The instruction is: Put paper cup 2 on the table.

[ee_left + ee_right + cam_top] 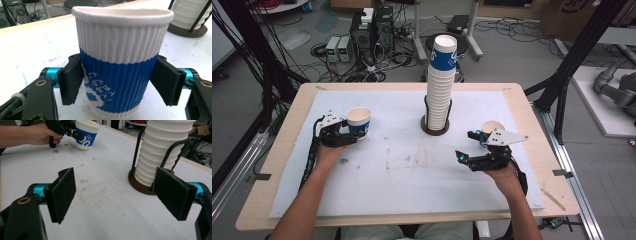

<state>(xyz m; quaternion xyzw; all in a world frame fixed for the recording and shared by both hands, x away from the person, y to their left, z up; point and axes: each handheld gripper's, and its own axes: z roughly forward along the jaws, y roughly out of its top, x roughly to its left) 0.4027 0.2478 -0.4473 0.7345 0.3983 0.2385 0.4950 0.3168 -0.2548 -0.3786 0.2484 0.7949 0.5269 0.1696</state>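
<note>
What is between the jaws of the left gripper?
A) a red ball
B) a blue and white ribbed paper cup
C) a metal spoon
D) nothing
B: in the left gripper view the blue and white ribbed paper cup stands upright between the two black jaws of the left gripper, which press its sides.

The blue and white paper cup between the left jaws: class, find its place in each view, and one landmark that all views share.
High view: paper cup at left of the table, at the left gripper.
Left gripper view: centre, between the jaws.
Right gripper view: upper left.
Shared landmark: the stack of cups.
</note>
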